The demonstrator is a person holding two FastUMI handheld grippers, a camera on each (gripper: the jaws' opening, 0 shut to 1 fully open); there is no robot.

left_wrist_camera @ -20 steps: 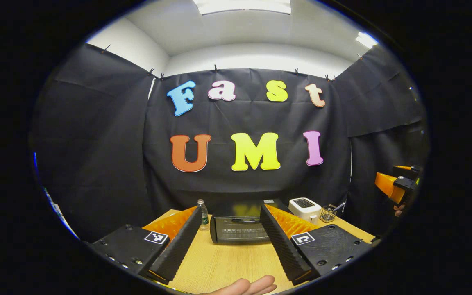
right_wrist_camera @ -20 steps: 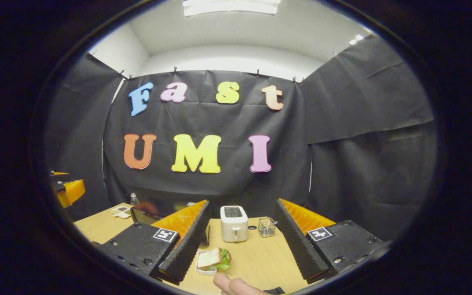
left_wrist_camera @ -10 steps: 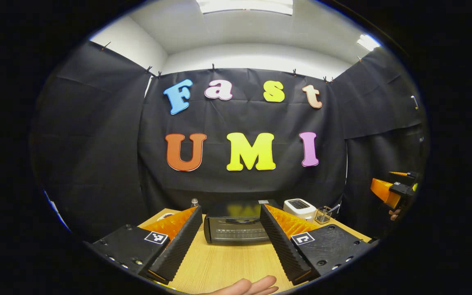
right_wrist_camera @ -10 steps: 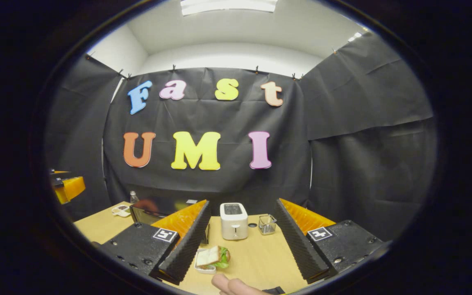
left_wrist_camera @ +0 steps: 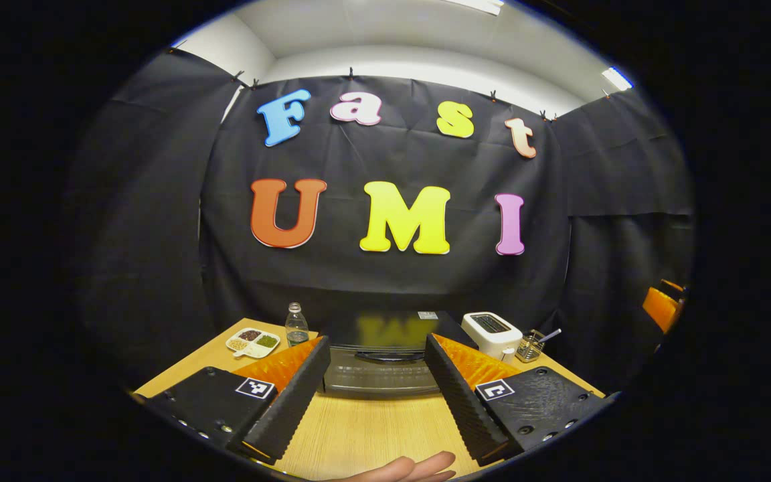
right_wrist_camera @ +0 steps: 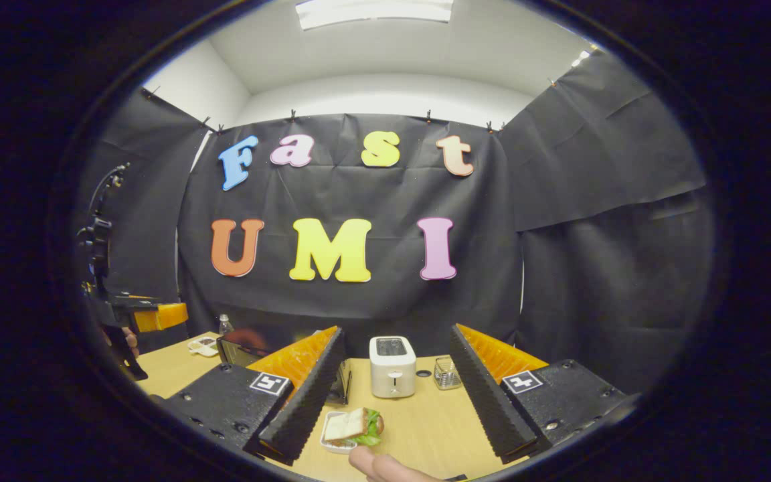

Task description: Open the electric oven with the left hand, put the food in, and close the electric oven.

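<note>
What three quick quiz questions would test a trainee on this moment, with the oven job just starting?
1. True or false: the oven door is shut.
2. The sandwich lies on: A) a small white dish, B) the toaster, C) the oven's top.
3. Fill in: both the left gripper and the right gripper have fingers that are ____ and hold nothing.

Key: 1 true; 2 A; 3 open.

One oven (left_wrist_camera: pixel 379 365), one toaster (right_wrist_camera: pixel 392 367), one bottle (left_wrist_camera: pixel 296 326), one sandwich (right_wrist_camera: pixel 353 427).
</note>
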